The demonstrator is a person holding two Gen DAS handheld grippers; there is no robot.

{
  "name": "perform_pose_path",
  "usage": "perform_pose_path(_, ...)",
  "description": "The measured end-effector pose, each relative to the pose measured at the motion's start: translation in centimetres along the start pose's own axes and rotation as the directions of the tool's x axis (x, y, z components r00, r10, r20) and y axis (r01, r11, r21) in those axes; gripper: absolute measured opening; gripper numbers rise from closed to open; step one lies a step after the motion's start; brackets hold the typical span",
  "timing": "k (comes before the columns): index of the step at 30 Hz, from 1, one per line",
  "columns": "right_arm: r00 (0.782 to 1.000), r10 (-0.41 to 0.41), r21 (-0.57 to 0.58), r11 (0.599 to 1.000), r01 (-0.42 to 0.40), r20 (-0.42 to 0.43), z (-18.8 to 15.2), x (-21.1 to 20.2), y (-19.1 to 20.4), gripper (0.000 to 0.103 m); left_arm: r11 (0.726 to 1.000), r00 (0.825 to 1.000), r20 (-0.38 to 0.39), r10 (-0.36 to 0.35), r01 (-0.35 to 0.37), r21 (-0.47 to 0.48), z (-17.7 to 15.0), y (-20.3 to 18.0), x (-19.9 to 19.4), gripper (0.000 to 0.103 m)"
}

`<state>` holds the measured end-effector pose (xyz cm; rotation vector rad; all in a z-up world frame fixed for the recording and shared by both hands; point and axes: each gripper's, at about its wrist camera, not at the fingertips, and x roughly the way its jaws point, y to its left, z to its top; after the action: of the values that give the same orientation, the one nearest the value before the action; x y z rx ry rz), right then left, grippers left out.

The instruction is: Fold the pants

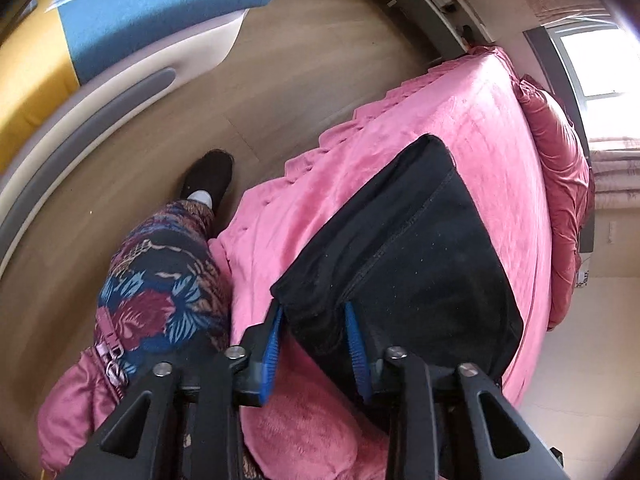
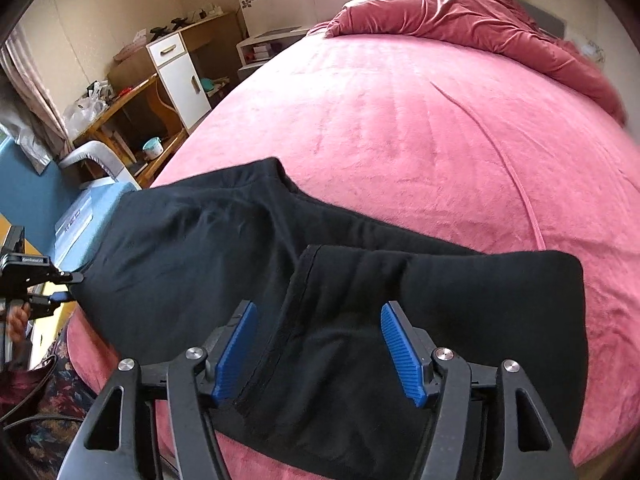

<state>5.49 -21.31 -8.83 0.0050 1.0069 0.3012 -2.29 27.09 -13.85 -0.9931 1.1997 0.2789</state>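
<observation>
On pink bed [image 2: 400,128], pants [image 2: 200,248] part-folded (more folds left); left gripper [image 1: 314,344] pinches hem, right gripper [image 2: 320,350] open, empty.

The left gripper [image 1: 314,312] points steeply down with its blue pads [image 1: 271,344] a modest gap apart, a fold of the black pants [image 1: 420,248] lying between them; whether they pinch it cannot be told. The right gripper [image 2: 318,316] also tilts down, jaws wide apart, above the cloth. At the far left of the right view, a hand [image 2: 18,322] grasps the left gripper.
</observation>
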Motion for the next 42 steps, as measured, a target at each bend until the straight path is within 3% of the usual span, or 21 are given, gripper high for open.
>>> perform_pose_path(4, 1.0, 0.005, -0.007, 1.0, -0.005, -0.02, -0.5, 0.3, 0.5, 0.065, 0.99, 0.995, 0.104, -0.015, 0.001, 0.143, -0.9, -2.8, -2.0, 0.017)
perform_pose_path(7, 0.999, 0.026, 0.001, 1.0, -0.026, -0.028, -0.5, 0.5, 0.5, 0.065, 0.921, 0.976, 0.165, -0.143, 0.071, 0.383, -2.7, -7.5, -4.2, 0.016)
perform_pose_path(8, 0.999, 0.042, 0.008, 0.999, -0.041, -0.029, -0.5, 0.5, 0.5, 0.065, 0.883, 0.968, 0.153, -0.199, 0.11, 0.457, -3.5, -9.2, -4.7, 0.015)
perform_pose_path(9, 0.997, 0.063, 0.017, 0.998, -0.062, -0.032, -0.4, 0.5, 0.5, 0.065, 0.824, 0.957, 0.126, -0.261, 0.153, 0.546, -4.7, -11.3, -5.1, 0.015)
perform_pose_path(11, 0.987, 0.153, 0.057, 0.987, -0.151, -0.041, -0.2, 0.5, 0.3, 0.065, 0.731, 0.945, 0.071, -0.319, 0.198, 0.653, -6.6, -14.3, -5.1, 0.015)
perform_pose_path(13, 0.965, 0.259, 0.104, 0.962, -0.254, -0.038, 0.0, 0.3, 0.1, 0.065, 0.632, 0.939, -0.001, -0.344, 0.232, 0.74, -8.9, -17.2, -4.4, 0.015)
perform_pose_path(15, 0.937, 0.349, 0.145, 0.929, -0.342, -0.026, 0.3, 0.1, 0.0, 0.065, 0.54, 0.946, -0.054, -0.319, 0.228, 0.81, -11.5, -19.8, -2.6, 0.015)
perform_pose_path(21, 0.862, 0.507, 0.274, 0.826, -0.493, 0.024, 0.7, 0.2, -1.9, 0.069, 0.392, 0.964, -0.142, -0.225, 0.223, 0.892, -16.5, -22.0, 1.0, 0.015)
perform_pose_path(24, 0.828, 0.56, 0.309, 0.785, -0.537, 0.017, 1.2, 1.2, -2.4, 0.073, 0.341, 0.976, -0.138, -0.167, 0.189, 0.921, -18.1, -22.1, 2.0, 0.015)
perform_pose_path(27, 0.81, 0.587, 0.307, 0.773, -0.556, -0.012, 1.8, 2.3, -1.5, 0.073, 0.307, 0.982, -0.126, -0.14, 0.164, 0.938, -19.1, -22.4, 2.4, 0.015)
perform_pose_path(33, 0.749, 0.655, 0.266, 0.742, -0.615, -0.095, 3.7, 5.1, 0.9, 0.073, 0.289, 0.984, -0.115, -0.134, 0.15, 0.945, -19.5, -22.5, 2.4, 0.015)
perform_pose_path(39, 0.748, 0.64, 0.189, 0.767, -0.613, -0.174, 6.2, 7.1, 3.5, 0.073, 0.278, 0.987, -0.102, -0.128, 0.134, 0.951, -20.1, -22.5, 2.7, 0.015)
perform_pose_path(42, 0.762, 0.61, 0.133, 0.792, -0.596, -0.217, 7.2, 8.0, 5.3, 0.073, 0.271, 0.987, -0.096, -0.125, 0.127, 0.954, -20.5, -22.5, 2.7, 0.015)
